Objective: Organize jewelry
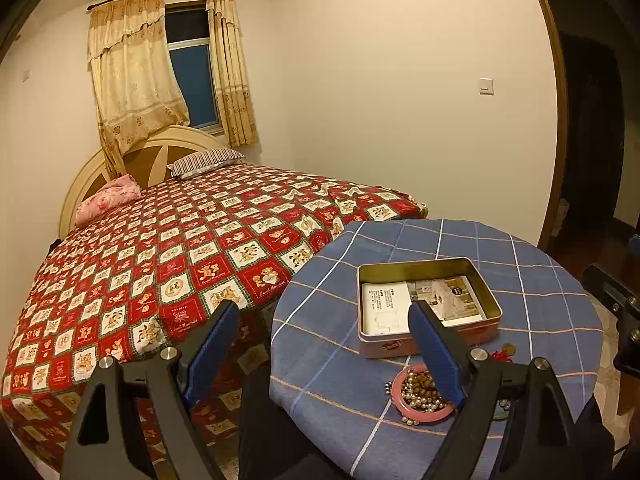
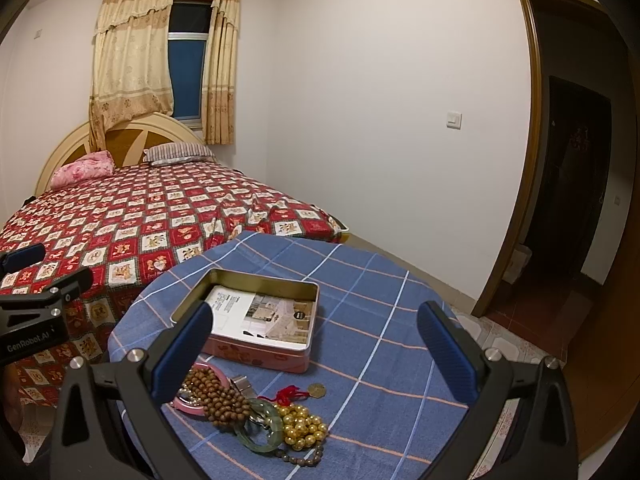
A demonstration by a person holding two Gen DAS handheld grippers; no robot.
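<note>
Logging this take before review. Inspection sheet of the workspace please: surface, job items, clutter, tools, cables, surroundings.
Surface: round table under a blue checked cloth.
Job's things: open rectangular pink metal tin with a printed leaflet inside; pink bangle holding pearl and brown beads; brown wooden bead strand; green jade bangle; gold bead bracelet; brass coin on a red knotted cord.
Clutter: nothing seen.
Grippers: left tool open, holding nothing; right tool open, holding nothing.
Cables: nothing seen.
Surroundings: bed with a red patchwork cover, curtained window, dark doorway.
</note>
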